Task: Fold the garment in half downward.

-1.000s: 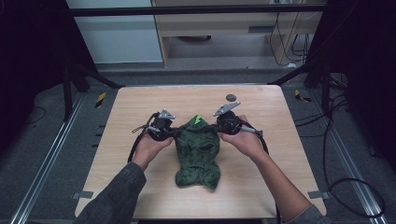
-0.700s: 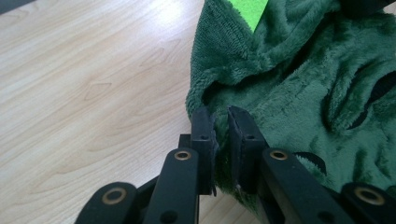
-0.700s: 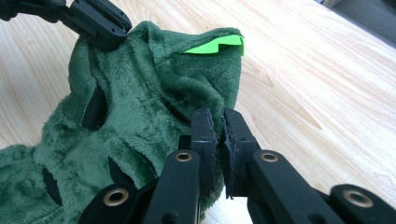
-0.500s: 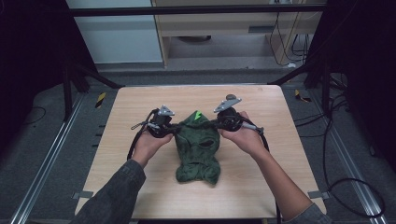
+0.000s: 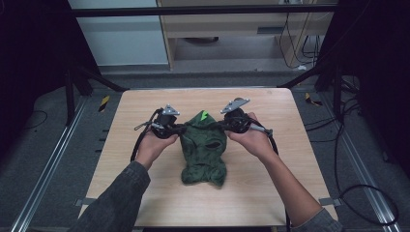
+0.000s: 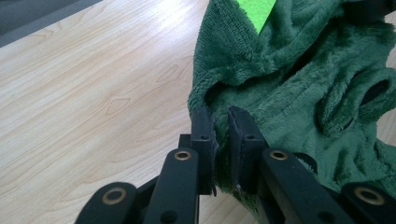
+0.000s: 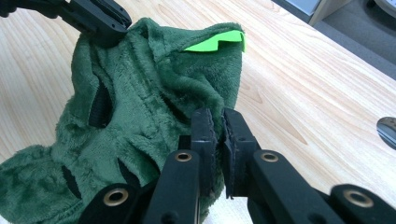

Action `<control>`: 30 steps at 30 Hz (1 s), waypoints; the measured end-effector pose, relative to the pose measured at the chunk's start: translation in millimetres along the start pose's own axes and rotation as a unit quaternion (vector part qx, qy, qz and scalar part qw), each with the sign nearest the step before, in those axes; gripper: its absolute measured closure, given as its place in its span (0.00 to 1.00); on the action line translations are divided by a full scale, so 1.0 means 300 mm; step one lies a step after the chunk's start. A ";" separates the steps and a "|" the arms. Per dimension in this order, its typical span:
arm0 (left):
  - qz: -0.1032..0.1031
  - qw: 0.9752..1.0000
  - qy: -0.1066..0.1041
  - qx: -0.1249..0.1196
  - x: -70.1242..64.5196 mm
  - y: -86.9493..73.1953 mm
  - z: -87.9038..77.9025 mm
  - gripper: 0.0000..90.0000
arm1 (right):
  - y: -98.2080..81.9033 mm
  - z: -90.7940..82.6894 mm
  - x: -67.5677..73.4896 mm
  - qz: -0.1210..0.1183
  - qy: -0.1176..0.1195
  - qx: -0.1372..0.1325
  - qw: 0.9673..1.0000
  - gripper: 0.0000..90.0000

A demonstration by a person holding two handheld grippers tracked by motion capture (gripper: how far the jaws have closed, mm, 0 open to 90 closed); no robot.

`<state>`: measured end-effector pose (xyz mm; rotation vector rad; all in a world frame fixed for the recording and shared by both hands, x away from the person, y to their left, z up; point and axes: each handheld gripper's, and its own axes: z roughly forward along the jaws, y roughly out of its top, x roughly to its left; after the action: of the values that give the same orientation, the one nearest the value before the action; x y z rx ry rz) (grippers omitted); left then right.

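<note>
- The left gripper [image 6: 219, 122] has its two black jaws drawn nearly together, pinching a fold at the left edge of the dark green fleece garment [image 6: 299, 93]; only a slim gap, packed with pile, remains between the pads.
- The right gripper [image 7: 218, 122] is likewise closed down on the garment's opposite edge, with plush cloth squeezed between its jaws.
- In the high view the left gripper [image 5: 180, 129] and right gripper [image 5: 218, 126] hold the far end of the garment [image 5: 204, 150] from either side, each gripped by a hand, the person's left hand [image 5: 153, 145] and right hand [image 5: 254, 140].
- The garment sits at the middle of the pale wooden table [image 5: 145, 104]. Its far end seems lifted and stretched between the grippers, while the near end lies bunched on the wood.
- A bright green patch [image 7: 214, 43] marks the garment's far tip, and dark slit openings show in the fleece.
- A small round metallic object [image 7: 387, 128] lies on the table, well apart to the right in the right gripper view; what it is I cannot tell.
- Judgement: the step in hand looks like spreading or straightening the garment by its far edge, possibly ahead of a fold.
- The next move probably calls for both grips to hold firm while the hands travel together, keeping even tension so the fleece does not slip out or twist.
</note>
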<state>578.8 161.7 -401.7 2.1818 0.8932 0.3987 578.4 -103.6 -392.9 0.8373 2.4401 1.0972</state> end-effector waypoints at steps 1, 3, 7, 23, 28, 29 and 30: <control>0.001 1.000 0.001 -0.001 0.001 0.003 0.000 0.90 | 0.003 0.000 -0.002 0.002 -0.001 0.000 1.000 0.94; -0.001 1.000 0.003 -0.001 0.002 0.009 -0.001 0.90 | 0.009 0.001 -0.006 0.002 -0.002 -0.001 1.000 0.94; 0.001 1.000 0.005 -0.003 0.004 0.018 -0.005 0.90 | 0.017 0.002 -0.008 0.001 -0.005 -0.001 1.000 0.94; 0.001 1.000 0.006 -0.013 0.012 0.033 -0.017 0.90 | 0.033 -0.004 -0.006 -0.005 -0.013 -0.006 1.000 0.94; 0.005 1.000 0.006 -0.012 0.008 0.028 -0.022 0.90 | 0.033 -0.004 0.000 -0.008 -0.013 -0.007 1.000 0.94; 0.003 1.000 0.007 -0.013 0.007 0.027 -0.023 0.90 | 0.033 -0.005 0.001 -0.008 -0.014 -0.007 1.000 0.94; 0.003 1.000 0.007 -0.013 0.007 0.027 -0.023 0.90 | 0.033 -0.005 0.001 -0.008 -0.014 -0.007 1.000 0.94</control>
<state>580.6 162.8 -391.0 2.1604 0.8839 0.4257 581.0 -99.0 -384.5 0.8217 2.4085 1.0884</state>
